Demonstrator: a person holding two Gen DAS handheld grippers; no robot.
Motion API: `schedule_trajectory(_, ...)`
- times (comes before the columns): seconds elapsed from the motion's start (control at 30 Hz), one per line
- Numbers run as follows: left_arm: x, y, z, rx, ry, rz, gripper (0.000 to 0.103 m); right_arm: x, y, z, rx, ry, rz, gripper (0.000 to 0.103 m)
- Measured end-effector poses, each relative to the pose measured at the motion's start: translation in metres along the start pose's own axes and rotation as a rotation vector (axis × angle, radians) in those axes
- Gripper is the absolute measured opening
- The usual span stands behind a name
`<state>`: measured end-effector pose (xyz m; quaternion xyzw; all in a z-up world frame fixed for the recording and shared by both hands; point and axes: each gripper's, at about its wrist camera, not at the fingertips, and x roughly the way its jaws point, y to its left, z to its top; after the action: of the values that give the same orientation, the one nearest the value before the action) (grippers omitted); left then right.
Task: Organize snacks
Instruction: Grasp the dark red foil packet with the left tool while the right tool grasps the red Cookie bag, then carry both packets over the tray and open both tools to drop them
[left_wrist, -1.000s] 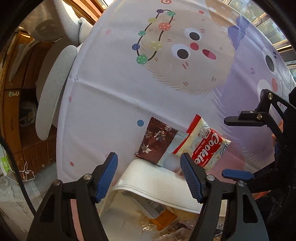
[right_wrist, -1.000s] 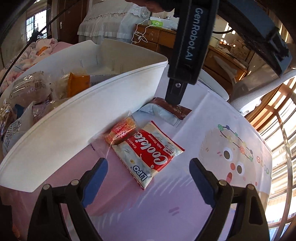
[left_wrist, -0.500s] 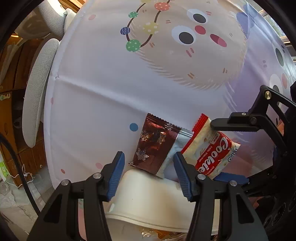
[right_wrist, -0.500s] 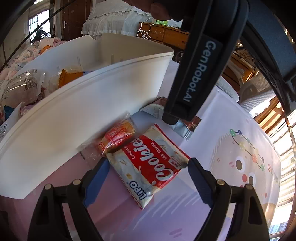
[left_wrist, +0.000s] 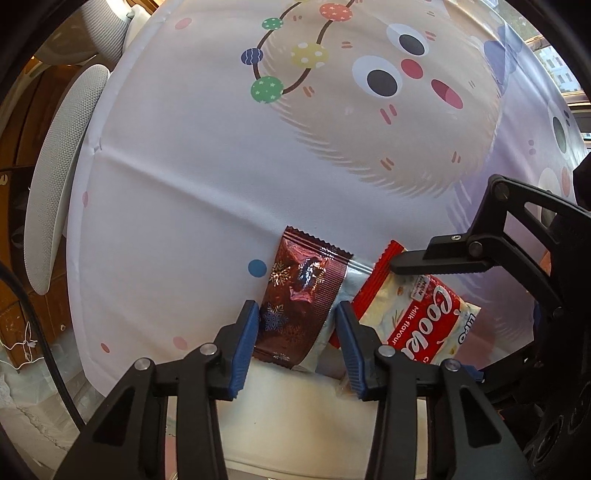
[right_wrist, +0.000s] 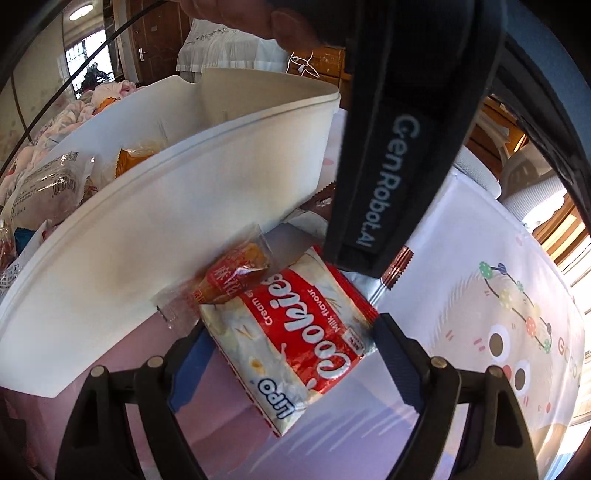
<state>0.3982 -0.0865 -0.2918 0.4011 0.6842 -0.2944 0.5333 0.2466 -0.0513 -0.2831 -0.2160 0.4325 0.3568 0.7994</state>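
Observation:
A dark brown snowflake wrapper (left_wrist: 301, 302) lies on the tablecloth against the white bin (left_wrist: 295, 413). My left gripper (left_wrist: 295, 332) is open, its blue pads on either side of the wrapper's near end, not pressing it. A red and white Cookies packet (right_wrist: 295, 343) lies beside it, also in the left wrist view (left_wrist: 417, 317). My right gripper (right_wrist: 288, 354) is open, its fingers straddling the Cookies packet. A small orange snack (right_wrist: 236, 273) lies against the bin wall (right_wrist: 166, 236).
The bin holds several wrapped snacks (right_wrist: 48, 184). The left gripper's body (right_wrist: 388, 177) hangs over the packets in the right wrist view. A grey mesh chair (left_wrist: 55, 166) stands past the table's left edge. The cartoon tablecloth (left_wrist: 332, 129) stretches beyond.
Both grippers have lowered onto the snacks. My left gripper has narrowed around the brown wrapper. My right gripper has moved forward so its fingers flank the Cookies packet.

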Motion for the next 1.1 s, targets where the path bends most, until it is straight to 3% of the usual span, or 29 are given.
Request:
schedule_trajectory(0.13,0.01,0.009,-0.005,-0.011,-0.002,-0.017,0.041,-0.003,0.0,-0.001,-0.011,0.007,0.011,0.078)
schedule_trajectory(0.43,0.014,0.024,-0.009,-0.047,-0.027,-0.047,0.036,-0.01,0.011,-0.002,0.038,0.015,-0.03,0.046)
schedule_trajectory(0.6,0.018,0.033,-0.016,-0.079,-0.046,-0.048,0.034,-0.013,0.013,-0.004,0.077,0.018,-0.062,0.016)
schedule_trajectory(0.83,0.017,0.038,-0.024,-0.126,-0.065,-0.05,0.032,-0.02,0.005,-0.012,0.159,0.037,-0.039,0.014)
schedule_trajectory(0.9,0.015,0.018,-0.02,-0.138,-0.076,-0.041,0.032,-0.024,0.006,-0.016,0.185,0.045,-0.034,0.014)
schedule_trajectory(1.1,-0.002,0.016,-0.025,-0.167,-0.126,-0.049,0.032,-0.035,0.017,-0.022,0.255,0.078,-0.04,0.014)
